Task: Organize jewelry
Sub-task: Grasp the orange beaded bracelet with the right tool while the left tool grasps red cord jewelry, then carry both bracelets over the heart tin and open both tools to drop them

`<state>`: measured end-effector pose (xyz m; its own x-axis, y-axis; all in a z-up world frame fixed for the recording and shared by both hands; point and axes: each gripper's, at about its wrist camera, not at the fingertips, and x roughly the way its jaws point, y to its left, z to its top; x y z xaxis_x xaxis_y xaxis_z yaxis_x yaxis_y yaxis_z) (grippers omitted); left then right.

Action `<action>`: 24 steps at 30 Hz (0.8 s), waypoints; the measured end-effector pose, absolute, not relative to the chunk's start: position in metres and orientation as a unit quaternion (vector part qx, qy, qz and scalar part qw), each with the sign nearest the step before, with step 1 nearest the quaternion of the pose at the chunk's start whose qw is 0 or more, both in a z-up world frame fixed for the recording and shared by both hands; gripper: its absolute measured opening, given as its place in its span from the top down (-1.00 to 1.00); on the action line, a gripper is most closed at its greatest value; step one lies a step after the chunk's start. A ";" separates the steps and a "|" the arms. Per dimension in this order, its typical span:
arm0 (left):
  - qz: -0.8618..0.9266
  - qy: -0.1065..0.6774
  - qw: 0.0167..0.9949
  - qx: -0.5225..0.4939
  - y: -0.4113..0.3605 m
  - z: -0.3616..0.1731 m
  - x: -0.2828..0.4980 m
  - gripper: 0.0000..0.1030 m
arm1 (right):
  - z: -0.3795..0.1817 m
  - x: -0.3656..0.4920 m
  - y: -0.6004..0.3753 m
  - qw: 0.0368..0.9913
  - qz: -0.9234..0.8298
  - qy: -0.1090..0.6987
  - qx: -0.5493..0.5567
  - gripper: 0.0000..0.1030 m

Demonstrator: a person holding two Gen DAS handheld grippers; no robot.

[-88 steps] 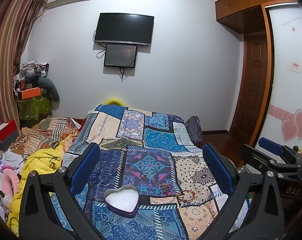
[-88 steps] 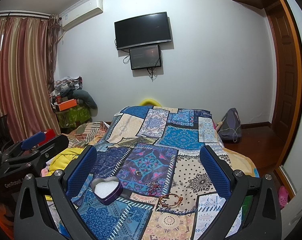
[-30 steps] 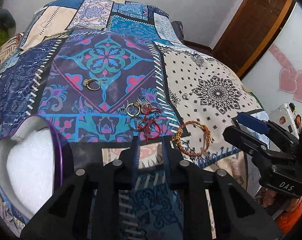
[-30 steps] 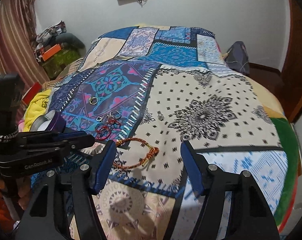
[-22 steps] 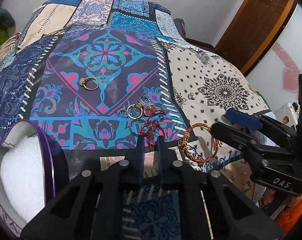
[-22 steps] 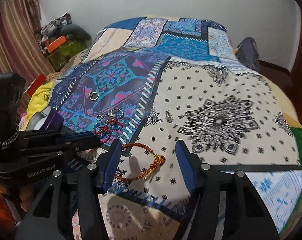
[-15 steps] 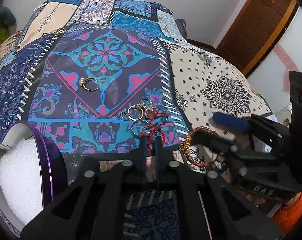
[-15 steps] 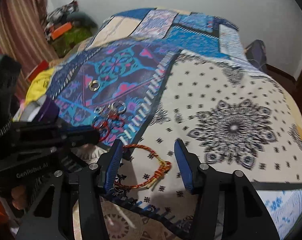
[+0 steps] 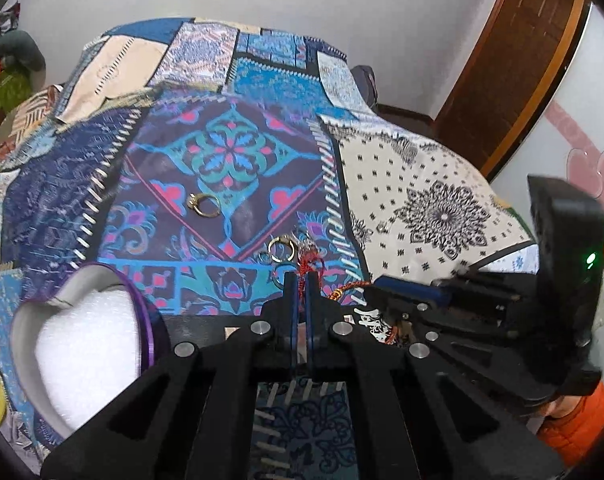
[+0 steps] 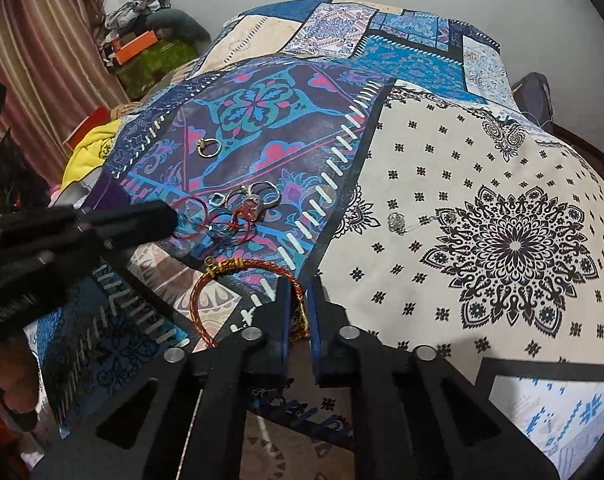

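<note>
My left gripper [image 9: 301,280] is shut on a red cord bracelet [image 9: 309,261] that lies on the patchwork bedspread; it also shows in the right wrist view [image 10: 238,222]. My right gripper [image 10: 298,292] is shut on an orange braided bracelet [image 10: 210,280]. A purple heart-shaped box [image 9: 86,344] with white foam stands open at the left gripper's lower left. A gold ring [image 9: 204,204] lies farther up, also seen in the right wrist view [image 10: 209,147]. Silver rings [image 10: 262,192] lie by the red cord. A small silver pendant [image 10: 396,222] lies on the white patch.
The bedspread [image 10: 482,184] covers the whole bed. Clothes and a yellow garment [image 10: 90,144] are heaped at the bed's left side. A wooden door [image 9: 514,60] stands at the far right. The left gripper's body [image 10: 62,236] crosses the right wrist view at left.
Both grippers came down to the bed. The left one closed on the red cord bracelet and the right one closed on the orange braided bracelet.
</note>
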<state>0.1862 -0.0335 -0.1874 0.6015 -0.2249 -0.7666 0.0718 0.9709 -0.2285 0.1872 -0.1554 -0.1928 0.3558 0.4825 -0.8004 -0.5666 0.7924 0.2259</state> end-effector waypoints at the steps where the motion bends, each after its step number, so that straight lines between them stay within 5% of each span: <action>1: -0.083 0.435 0.892 -0.087 -0.033 -0.184 0.185 0.98 | -0.192 0.186 -0.153 0.823 0.317 0.469 -0.043 0.93; 24: -0.022 0.321 0.942 -0.092 0.020 -0.087 0.127 0.98 | -0.107 0.162 -0.140 0.869 0.329 0.371 -0.001 0.95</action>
<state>0.1267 0.0205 -0.0871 0.7931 -0.1011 -0.6007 -0.0163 0.9822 -0.1869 0.1617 -0.1400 -0.1069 0.5088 0.5698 -0.6454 -0.5716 0.7841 0.2417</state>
